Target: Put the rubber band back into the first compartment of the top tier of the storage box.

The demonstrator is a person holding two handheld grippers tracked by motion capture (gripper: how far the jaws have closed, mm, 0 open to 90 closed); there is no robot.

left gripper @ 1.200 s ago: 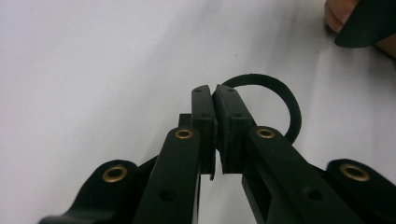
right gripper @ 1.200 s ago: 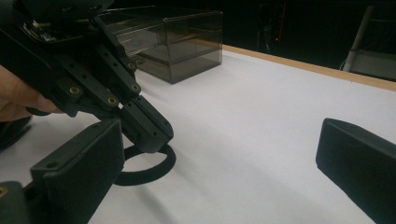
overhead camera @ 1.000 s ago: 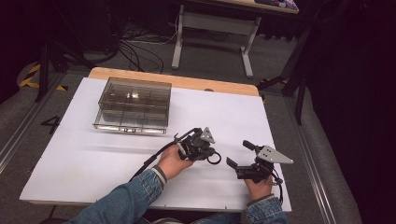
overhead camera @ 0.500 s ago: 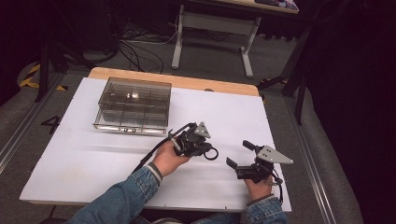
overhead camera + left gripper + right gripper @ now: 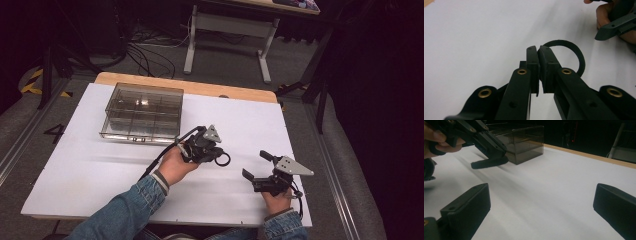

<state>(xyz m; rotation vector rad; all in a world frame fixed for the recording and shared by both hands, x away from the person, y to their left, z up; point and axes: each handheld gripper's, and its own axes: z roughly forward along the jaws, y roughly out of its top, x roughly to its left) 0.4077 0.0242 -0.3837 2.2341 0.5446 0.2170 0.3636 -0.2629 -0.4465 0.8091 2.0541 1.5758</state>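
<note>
Black rubber ring point(image 5: 574, 53) pinched in my left hand-held gripper point(image 5: 539, 53)

It hangs right of the smoky plastic compartment box point(image 5: 142, 111), light and floppy; gripped at its rim. My right hand-held gripper point(image 5: 257, 165) gapes empty.

Surface point(image 5: 100, 170): white top with a wooden edge at the far side.
Box point(image 5: 142, 112): clear, smoky plastic, with compartments, near the far left corner.
Floor point(image 5: 225, 60): grey, with black cables.
Desk frame point(image 5: 227, 32): white legs, behind the surface.
</note>
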